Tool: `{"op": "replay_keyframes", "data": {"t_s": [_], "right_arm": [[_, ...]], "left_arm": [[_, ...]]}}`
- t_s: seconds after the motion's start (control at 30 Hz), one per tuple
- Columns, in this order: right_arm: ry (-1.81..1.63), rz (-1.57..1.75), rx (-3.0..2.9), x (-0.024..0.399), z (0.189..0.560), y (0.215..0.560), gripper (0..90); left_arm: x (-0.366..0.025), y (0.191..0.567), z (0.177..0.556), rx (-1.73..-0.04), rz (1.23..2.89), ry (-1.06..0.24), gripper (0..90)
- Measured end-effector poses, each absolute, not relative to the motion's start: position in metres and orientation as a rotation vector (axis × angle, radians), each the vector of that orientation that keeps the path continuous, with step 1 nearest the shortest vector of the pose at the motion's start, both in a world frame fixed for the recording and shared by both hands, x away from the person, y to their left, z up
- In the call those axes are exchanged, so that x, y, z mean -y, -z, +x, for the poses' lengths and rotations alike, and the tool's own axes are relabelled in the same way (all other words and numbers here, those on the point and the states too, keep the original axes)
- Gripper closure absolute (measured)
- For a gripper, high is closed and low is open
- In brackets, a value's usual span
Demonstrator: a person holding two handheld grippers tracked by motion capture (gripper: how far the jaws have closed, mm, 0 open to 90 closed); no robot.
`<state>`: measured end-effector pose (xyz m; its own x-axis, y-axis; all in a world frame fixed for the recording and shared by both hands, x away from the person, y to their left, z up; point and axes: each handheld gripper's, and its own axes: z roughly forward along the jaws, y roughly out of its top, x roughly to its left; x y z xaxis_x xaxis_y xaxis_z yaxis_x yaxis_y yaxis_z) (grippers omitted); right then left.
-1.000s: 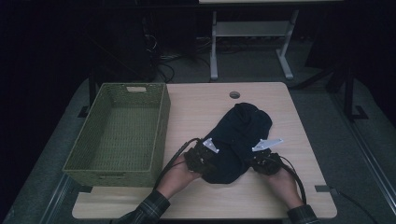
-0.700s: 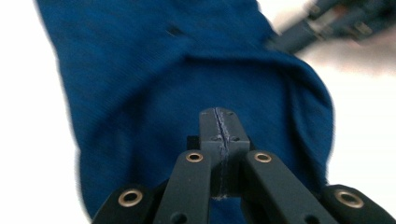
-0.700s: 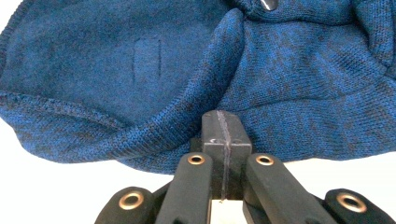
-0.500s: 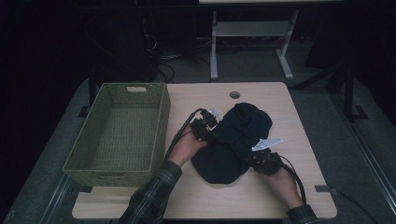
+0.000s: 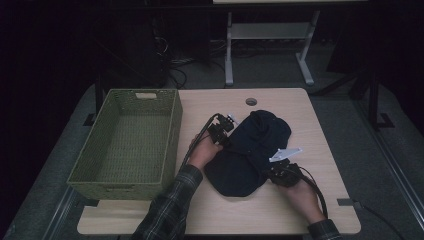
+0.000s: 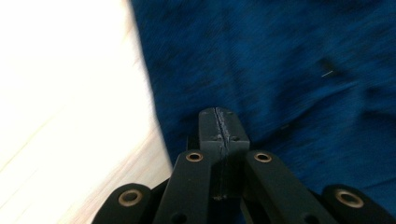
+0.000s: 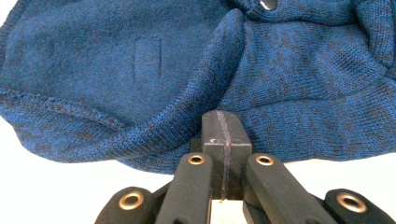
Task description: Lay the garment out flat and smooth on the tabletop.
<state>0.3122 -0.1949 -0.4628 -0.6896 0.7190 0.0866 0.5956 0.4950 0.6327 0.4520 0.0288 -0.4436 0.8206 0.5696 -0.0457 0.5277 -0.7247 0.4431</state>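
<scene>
A dark blue knitted garment (image 5: 252, 147) lies crumpled in the middle of the wooden table (image 5: 325, 200). My left gripper (image 5: 226, 138) is at the garment's left edge, about halfway up it. In the left gripper view its jaws (image 6: 218, 113) are shut, with nothing seen between them, and their tips rest over the blue knit (image 6: 289, 70) beside bare table. My right gripper (image 5: 272, 172) sits at the garment's near right edge. In the right gripper view its jaws (image 7: 220, 115) are pressed together at the hem of the garment (image 7: 140, 60), with no fabric between them.
A green woven basket (image 5: 172, 131) stands on the left part of the table, close to my left hand, with nothing in it. A round cable hole (image 5: 251, 102) is in the tabletop behind the garment. Desk legs and cables stand on the dark floor beyond.
My left hand has moved away from the near edge of the garment, forward along its left side. The right hand and the garment have stayed put.
</scene>
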Motion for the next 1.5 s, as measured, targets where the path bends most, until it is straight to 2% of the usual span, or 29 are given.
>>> {"op": "replay_keyframes", "data": {"t_s": [0.6,1.5], "right_arm": [[-0.961,1.157,-2.555,0.199,0.314,0.462,90.0],[-0.951,1.143,-2.569,0.217,0.307,0.461,90.0]], "left_arm": [[-0.044,0.446,0.433,-0.823,2.539,-0.1,90.0],[-0.066,0.449,0.357,-0.713,2.501,0.048,90.0]]}}
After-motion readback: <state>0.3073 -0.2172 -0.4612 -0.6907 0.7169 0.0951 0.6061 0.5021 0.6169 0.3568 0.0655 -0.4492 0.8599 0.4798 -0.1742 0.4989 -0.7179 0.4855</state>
